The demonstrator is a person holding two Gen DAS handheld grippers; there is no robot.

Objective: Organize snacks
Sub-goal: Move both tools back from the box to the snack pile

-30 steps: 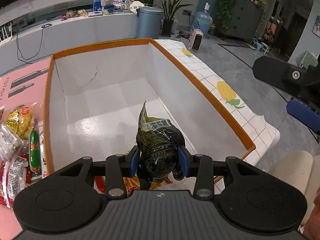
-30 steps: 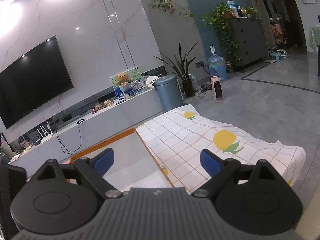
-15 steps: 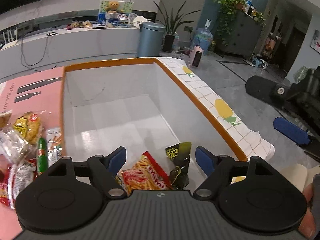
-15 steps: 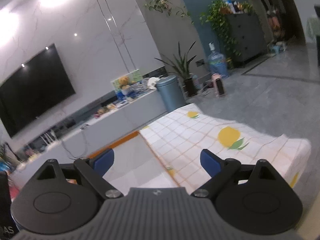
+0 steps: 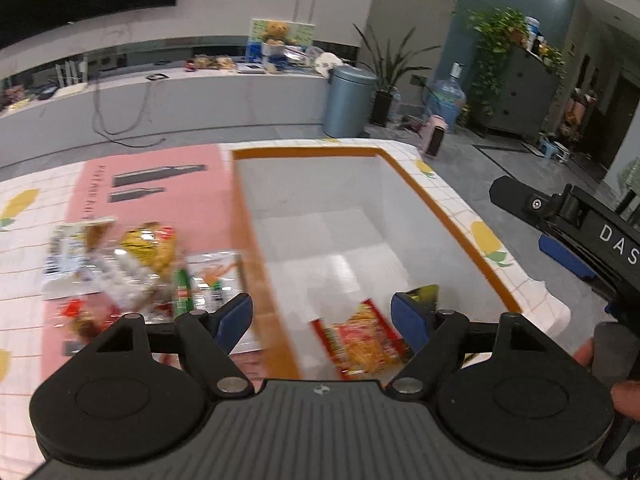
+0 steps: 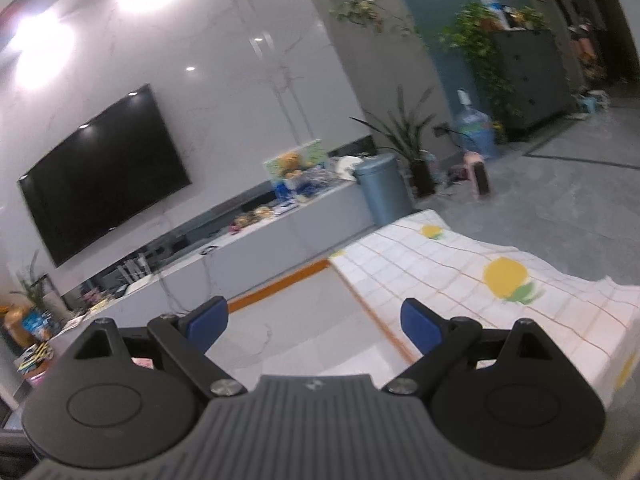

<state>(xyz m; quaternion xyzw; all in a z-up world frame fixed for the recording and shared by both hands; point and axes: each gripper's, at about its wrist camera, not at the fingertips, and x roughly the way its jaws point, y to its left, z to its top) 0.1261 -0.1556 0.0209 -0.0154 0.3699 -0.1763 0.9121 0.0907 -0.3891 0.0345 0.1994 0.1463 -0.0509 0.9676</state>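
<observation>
The left gripper (image 5: 322,318) is seen at lower centre of its view, jaws spread wide with nothing between them. Behind them, a red packet (image 5: 360,340) and a dark packet (image 5: 426,294) lie at the near end of the white box (image 5: 340,200) (orange-rimmed). A heap of snacks (image 5: 132,268) is blurred at left on the pink mat (image 5: 160,192). The right gripper (image 6: 316,322) is held with jaws wide apart and empty, above the box rim and the lemon-print cloth (image 6: 460,276).
</observation>
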